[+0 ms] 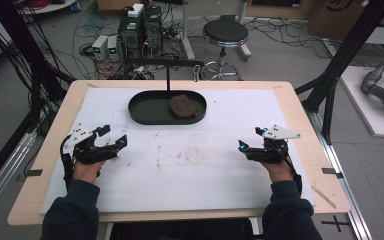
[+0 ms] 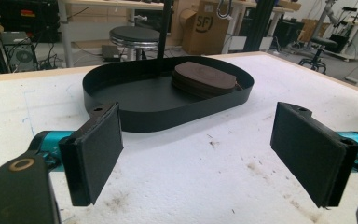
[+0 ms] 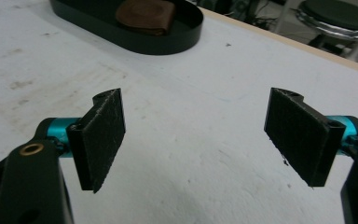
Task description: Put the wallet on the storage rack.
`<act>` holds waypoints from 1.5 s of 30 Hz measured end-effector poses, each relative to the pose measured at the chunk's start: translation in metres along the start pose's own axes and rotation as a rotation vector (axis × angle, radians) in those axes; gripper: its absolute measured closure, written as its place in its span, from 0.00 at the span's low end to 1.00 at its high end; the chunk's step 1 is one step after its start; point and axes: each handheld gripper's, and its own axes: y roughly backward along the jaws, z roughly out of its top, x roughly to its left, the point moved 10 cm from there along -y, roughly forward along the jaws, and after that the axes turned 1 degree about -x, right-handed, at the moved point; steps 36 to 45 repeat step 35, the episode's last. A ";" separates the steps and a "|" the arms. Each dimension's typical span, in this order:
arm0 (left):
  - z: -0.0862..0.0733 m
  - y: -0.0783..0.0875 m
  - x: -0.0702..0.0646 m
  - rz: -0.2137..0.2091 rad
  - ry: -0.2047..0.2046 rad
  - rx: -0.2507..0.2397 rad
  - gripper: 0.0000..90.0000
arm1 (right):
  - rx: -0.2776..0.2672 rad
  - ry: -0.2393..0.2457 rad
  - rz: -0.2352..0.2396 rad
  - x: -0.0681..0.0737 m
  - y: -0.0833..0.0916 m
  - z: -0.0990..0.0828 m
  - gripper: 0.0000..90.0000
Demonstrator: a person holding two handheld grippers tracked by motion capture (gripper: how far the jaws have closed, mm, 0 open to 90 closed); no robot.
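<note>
looking down from the high view, the left gripper (image 1: 111,139) and the right gripper (image 1: 250,140) sit low over the white mat (image 1: 190,165), one toward each side, both well short of the black oval tray (image 1: 145,112) at the far middle of the table. a brown leather-like pouch (image 1: 182,106) lies flat in the right part of that tray, beside the thin upright post (image 1: 168,75) that rises from it. both pairs of jaws look spread and hold nothing; the even, parted stance reads as a ready pose, with the pouch the likely thing to be fetched.

from the left gripper view, the left gripper (image 2: 214,154) has its jaws wide apart with bare mat between them. it is aimed at the tray (image 2: 191,112), whose wall stands between the jaws and the pouch (image 2: 205,79), so any reach would probably have to come over the rim.

from the right gripper view, the right gripper (image 3: 205,140) is likewise wide and empty. the tray (image 3: 177,44) lies off toward the upper left, the pouch (image 3: 145,16) inside it, so this hand is angled past it rather than at it.
</note>
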 end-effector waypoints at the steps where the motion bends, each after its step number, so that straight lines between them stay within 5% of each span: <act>1: 0.000 0.001 0.000 0.001 -0.005 0.003 0.19 | -0.007 0.000 -0.012 -0.002 0.001 -0.002 0.23; 14: 0.000 0.003 0.000 0.004 -0.020 0.004 0.19 | 0.051 -0.025 -0.064 -0.013 0.006 -0.023 0.23; 45: -0.005 -0.004 0.001 0.007 -0.019 0.035 0.19 | 0.075 -0.018 -0.085 -0.015 0.004 -0.027 0.23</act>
